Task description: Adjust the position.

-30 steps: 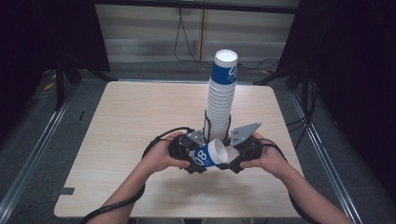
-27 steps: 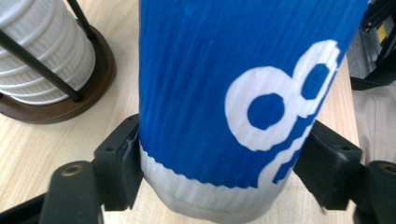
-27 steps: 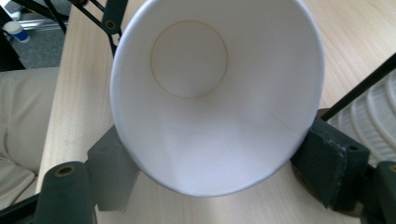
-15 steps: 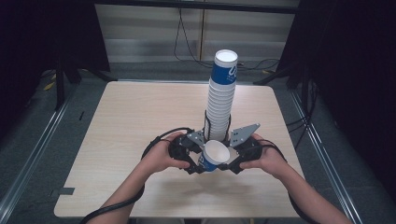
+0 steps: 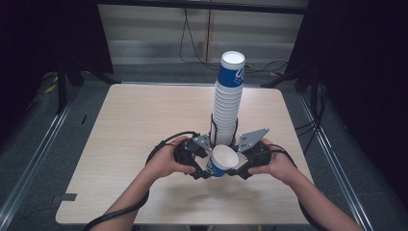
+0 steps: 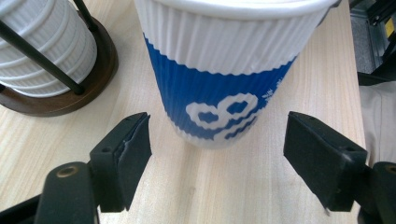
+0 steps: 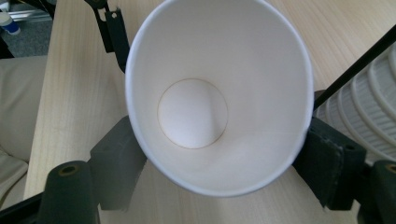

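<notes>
A blue and white ribbed paper cup is held tilted just above the table, near its front edge. My right gripper is shut on it: in the right gripper view its pads press both sides of the cup near the rim, and I look into its empty white inside. My left gripper faces the cup's blue side. Its jaws have just been opening, and its pads stand clear on either side of the cup's bottom end.
A tall stack of matching cups stands in a black wire holder on a round wooden base just behind the grippers. The light wooden table spreads left and back. Cables trail from both grippers.
The left gripper's jaws have spread apart from the cup. Both hands have stayed where they were, and the cup remains in the right gripper.
</notes>
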The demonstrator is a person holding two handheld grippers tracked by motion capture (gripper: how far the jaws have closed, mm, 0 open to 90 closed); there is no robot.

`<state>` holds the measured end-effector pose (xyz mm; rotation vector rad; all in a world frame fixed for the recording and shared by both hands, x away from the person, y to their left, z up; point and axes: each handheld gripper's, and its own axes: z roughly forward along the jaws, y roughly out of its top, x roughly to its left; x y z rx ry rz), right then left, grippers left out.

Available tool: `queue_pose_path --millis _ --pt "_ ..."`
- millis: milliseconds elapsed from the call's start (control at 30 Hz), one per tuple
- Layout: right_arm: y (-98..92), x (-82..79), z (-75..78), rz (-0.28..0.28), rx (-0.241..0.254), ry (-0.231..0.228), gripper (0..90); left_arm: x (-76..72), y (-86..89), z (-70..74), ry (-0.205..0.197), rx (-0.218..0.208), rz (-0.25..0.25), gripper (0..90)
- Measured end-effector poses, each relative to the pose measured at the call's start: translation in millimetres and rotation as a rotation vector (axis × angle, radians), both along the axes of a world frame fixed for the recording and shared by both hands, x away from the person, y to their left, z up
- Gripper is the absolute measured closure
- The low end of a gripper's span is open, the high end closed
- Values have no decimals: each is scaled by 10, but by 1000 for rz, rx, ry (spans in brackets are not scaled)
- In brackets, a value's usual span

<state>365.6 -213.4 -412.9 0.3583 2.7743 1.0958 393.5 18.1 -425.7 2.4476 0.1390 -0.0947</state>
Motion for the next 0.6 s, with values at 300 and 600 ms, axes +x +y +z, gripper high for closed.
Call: queue_pose_path --millis 300,600 --pt "-76 7 -22 -30 -21 -3 224 -3 20 -28 9 2 16 230" --pt "-210 12 -28 -66 -37 -6 223 -5 39 -43 9 2 24 222"
